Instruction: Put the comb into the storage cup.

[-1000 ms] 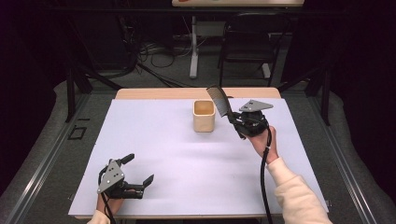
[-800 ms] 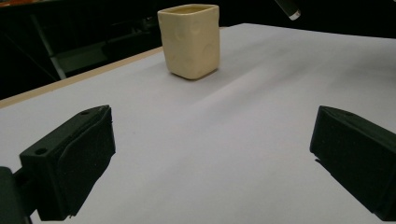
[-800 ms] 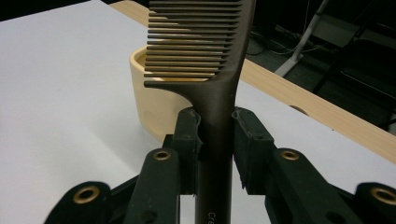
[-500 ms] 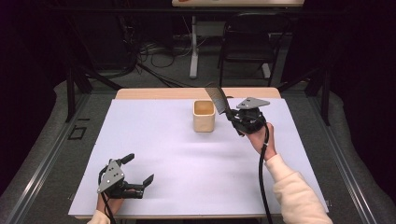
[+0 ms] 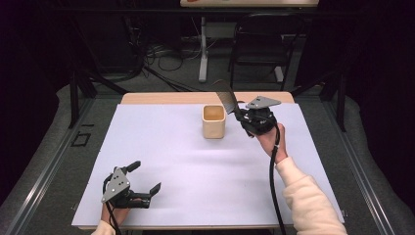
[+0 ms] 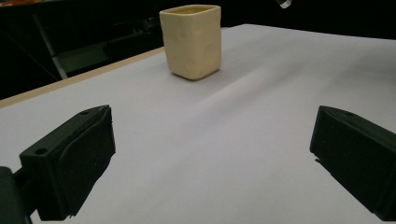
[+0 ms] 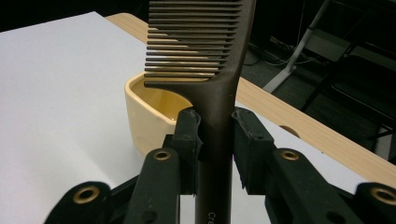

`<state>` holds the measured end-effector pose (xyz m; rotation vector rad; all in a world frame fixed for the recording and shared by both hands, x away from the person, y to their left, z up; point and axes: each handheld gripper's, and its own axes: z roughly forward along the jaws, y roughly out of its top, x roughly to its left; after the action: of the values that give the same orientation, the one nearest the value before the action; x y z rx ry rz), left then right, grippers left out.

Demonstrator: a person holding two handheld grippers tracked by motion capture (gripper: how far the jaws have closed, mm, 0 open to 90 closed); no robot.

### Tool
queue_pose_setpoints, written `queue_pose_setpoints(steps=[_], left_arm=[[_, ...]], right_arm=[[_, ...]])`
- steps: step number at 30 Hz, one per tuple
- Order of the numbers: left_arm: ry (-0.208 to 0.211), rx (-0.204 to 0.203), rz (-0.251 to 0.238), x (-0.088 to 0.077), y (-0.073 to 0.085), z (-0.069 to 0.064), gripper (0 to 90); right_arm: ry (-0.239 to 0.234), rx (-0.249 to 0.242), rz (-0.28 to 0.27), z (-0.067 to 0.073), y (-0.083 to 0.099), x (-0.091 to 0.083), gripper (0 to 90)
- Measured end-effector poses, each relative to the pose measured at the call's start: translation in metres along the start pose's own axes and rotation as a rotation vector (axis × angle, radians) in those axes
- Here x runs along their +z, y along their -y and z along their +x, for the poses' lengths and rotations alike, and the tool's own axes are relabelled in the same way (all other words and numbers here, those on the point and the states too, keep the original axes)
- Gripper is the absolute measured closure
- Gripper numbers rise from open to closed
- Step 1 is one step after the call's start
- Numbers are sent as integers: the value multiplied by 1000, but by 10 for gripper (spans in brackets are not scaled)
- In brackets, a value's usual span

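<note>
the jaws of the right gripper [image 7: 215, 140] are clamped on the handle of a dark brown comb [image 7: 205, 70], one pad pressing each flat side just below where the teeth begin. in the right gripper view the comb stands up out of the grip, its teeth pointing to the left of that view and its spine running straight up past the top of the view. in the high view the right gripper [image 5: 240, 116] is held above the far part of the counter [image 5: 161, 147], right of its middle, with the comb [image 5: 226, 97] slanting up and away toward the far edge.

a cream cup [image 5: 214, 121] with a squarish mouth stands upright on the white sheet near the far edge, about midway along it. the comb is just beside the cup on its right, raised above the rim; the right gripper view shows the cup [image 7: 149, 114] behind and left of the comb's handle, and i cannot tell whether the two touch.

the jaws of the left gripper [image 6: 210, 163] stand wide apart with nothing between them. in the high view the left gripper [image 5: 144, 178] sits low near the near left corner of the counter, well apart from the cup. its own view looks across the bare sheet to the cup [image 6: 191, 39] standing farther off.
</note>
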<state>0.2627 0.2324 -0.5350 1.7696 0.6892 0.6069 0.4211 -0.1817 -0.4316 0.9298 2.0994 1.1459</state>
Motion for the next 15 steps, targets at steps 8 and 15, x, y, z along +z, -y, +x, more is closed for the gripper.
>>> queue_pose_setpoints(steps=[8,15], left_arm=[[1,1,-1,0,0,0,1],[-2,0,-3,0,0,0,1]], right_arm=[[2,0,-13,0,-6,4,725],[0,-4,-16,2,-11,10,725]])
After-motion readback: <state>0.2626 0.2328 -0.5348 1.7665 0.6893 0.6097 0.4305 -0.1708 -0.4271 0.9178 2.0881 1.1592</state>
